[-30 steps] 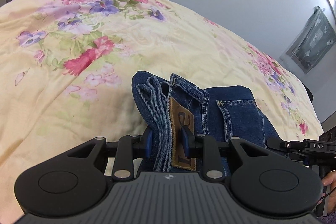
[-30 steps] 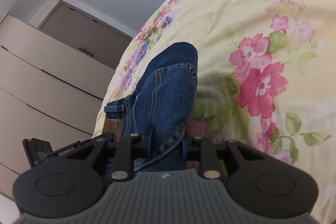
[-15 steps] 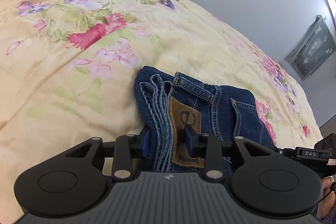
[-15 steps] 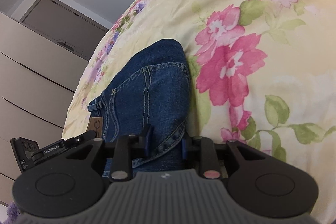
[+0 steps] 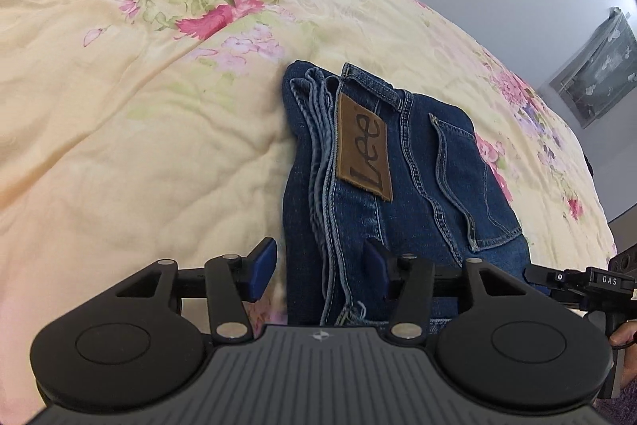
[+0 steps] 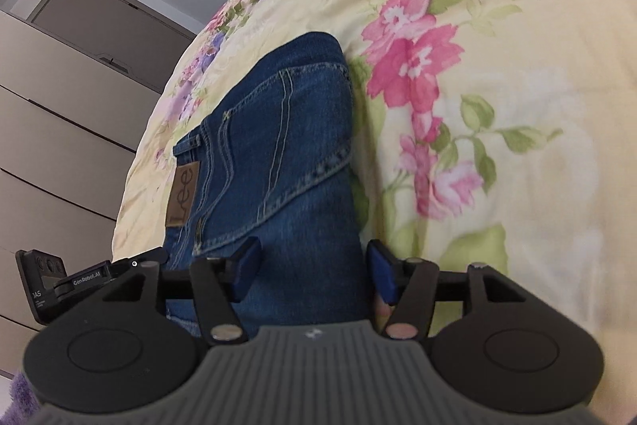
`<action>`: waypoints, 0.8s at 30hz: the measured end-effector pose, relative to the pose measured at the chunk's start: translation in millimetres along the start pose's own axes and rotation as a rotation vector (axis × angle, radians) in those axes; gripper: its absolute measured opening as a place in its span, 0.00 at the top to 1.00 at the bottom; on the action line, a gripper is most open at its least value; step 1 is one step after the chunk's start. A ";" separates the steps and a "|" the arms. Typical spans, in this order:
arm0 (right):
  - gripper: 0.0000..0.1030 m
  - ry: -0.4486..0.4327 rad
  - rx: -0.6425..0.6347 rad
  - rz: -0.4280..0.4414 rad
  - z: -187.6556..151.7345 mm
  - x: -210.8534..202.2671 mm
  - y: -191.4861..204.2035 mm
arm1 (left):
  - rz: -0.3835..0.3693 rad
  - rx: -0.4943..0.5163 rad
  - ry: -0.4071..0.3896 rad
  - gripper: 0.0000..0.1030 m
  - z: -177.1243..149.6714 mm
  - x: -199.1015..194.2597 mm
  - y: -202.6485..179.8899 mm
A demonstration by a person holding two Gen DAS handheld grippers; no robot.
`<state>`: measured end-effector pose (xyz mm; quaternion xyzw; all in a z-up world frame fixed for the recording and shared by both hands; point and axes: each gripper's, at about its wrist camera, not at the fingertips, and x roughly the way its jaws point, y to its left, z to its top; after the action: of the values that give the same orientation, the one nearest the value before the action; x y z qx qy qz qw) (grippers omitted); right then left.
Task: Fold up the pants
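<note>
Your folded jeans (image 5: 402,178) lie on the floral quilt (image 5: 139,106), long axis pointing away from you; both your left gripper (image 5: 318,269) and right gripper (image 6: 312,271) are opening, pads clear of the denim.

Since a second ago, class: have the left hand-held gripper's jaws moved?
Yes. The left hand-held gripper has released the jeans: its jaws are opening, the left pad now over the bedspread, off the denim.

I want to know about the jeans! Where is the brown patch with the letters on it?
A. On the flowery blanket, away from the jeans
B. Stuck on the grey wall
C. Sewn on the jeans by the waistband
C: the brown patch sits sewn on the folded jeans, right beside the waistband edge.
</note>
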<state>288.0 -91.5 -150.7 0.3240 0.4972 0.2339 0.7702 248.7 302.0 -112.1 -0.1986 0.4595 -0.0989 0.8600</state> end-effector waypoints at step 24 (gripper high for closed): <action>0.95 -0.048 -0.038 -0.124 -71.7 -20.4 -9.8 | 0.242 0.208 0.029 0.64 -18.3 27.1 -41.5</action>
<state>214.6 -93.1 -166.5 0.2834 0.4932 0.1875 0.8008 249.2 250.5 -123.6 -0.0500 0.4799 -0.0445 0.8748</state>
